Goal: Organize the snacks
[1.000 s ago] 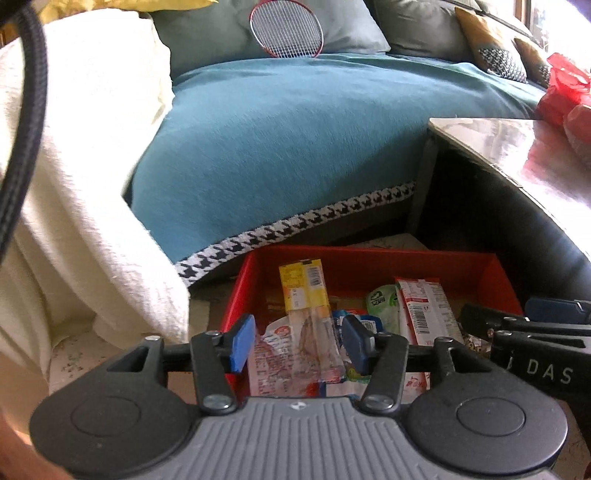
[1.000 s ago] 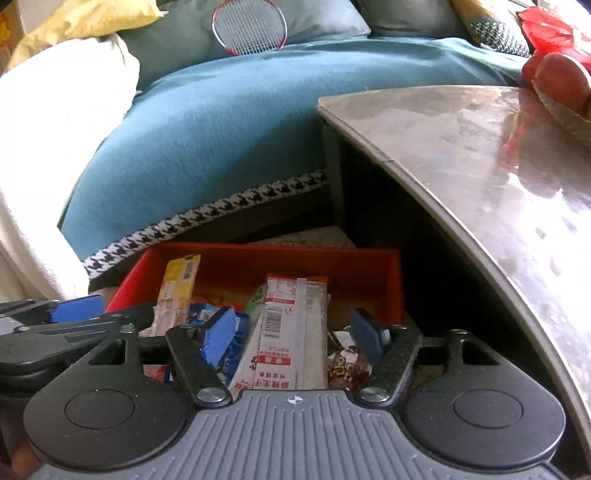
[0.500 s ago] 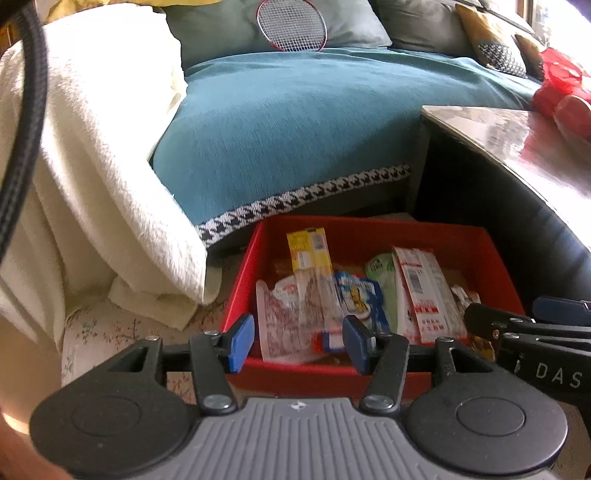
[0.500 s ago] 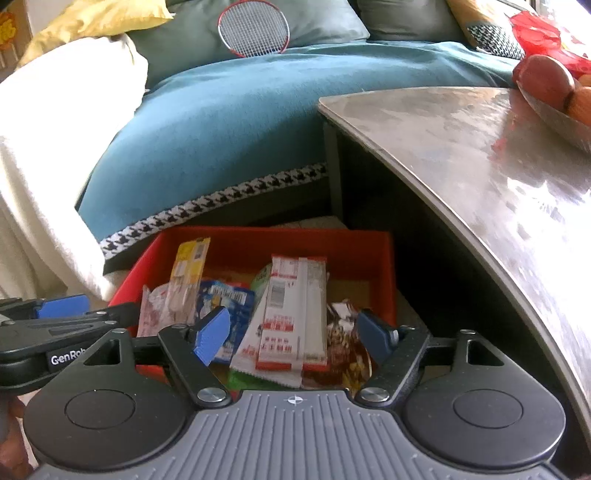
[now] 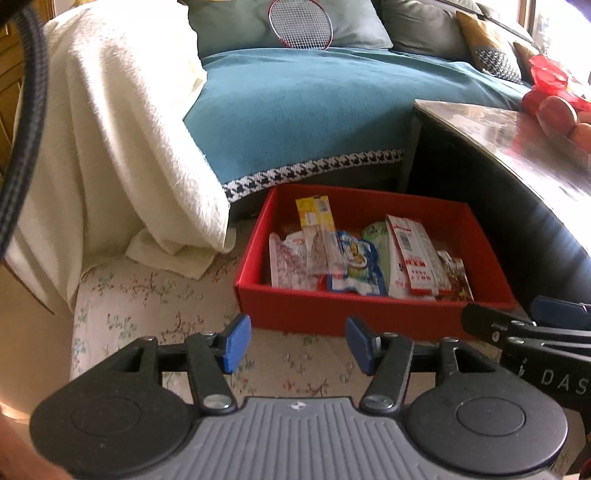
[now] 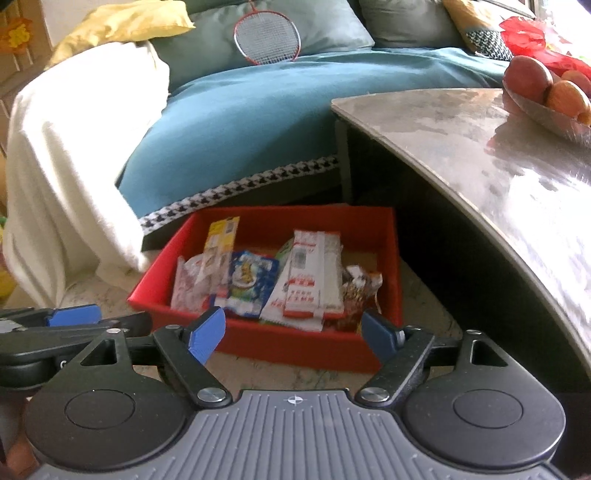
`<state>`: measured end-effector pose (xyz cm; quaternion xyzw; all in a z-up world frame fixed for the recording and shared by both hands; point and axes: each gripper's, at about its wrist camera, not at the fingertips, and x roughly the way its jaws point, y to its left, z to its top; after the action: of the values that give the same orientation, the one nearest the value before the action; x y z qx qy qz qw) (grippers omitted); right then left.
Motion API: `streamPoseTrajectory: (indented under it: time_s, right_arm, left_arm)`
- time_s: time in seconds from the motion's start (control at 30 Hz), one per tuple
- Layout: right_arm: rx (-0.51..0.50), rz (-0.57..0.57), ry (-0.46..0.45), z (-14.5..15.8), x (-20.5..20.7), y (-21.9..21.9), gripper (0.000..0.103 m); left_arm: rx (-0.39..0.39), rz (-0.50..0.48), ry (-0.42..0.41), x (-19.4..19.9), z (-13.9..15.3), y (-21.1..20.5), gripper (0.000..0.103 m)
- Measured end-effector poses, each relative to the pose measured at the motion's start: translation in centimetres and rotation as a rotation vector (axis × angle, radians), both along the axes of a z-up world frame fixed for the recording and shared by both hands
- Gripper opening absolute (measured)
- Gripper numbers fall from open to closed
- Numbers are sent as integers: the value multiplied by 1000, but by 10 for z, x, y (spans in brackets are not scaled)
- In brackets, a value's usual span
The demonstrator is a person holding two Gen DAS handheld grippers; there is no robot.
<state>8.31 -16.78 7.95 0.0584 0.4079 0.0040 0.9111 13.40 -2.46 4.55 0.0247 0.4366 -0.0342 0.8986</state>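
A red box (image 5: 303,314) (image 6: 295,347) sits on the floor beside the sofa, holding several snack packets: a yellow-topped clear packet (image 5: 316,221) (image 6: 221,240), a blue packet (image 5: 356,266) (image 6: 249,284) and a red-and-white packet (image 5: 413,258) (image 6: 314,280). My left gripper (image 5: 295,341) hovers in front of the box's near wall, its jaws opening with nothing between them. My right gripper (image 6: 291,330) stands just short of the box too, jaws opening wide and holding nothing. Each gripper shows at the edge of the other's view.
A teal-covered sofa (image 5: 314,110) with a badminton racket (image 5: 301,24) lies behind the box. A white blanket (image 5: 122,129) hangs at the left. A stone-topped table (image 6: 498,155) with a fruit bowl (image 6: 546,99) overhangs at the right. The floor has floral-patterned covering (image 5: 147,314).
Both grippers have drawn back from over the box, so the whole box now shows ahead of them. Both pairs of jaws have spread wider, the right more so.
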Motion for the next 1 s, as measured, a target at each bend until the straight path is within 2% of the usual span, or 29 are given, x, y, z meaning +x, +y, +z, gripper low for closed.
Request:
streamPoseTrajectory:
  time_s: [0.2, 0.47, 1.0]
  right_arm:
    - [11, -1, 2, -2, -25, 6, 87]
    - [36, -27, -6, 0, -50, 1, 87]
    - [63, -19, -43, 11, -78, 4, 88]
  left_arm:
    - [-26, -7, -13, -23, 5, 4, 53]
    - [-5, -24, -64, -54, 12, 1, 65]
    - [-10, -27, -110, -69, 22, 4, 72]
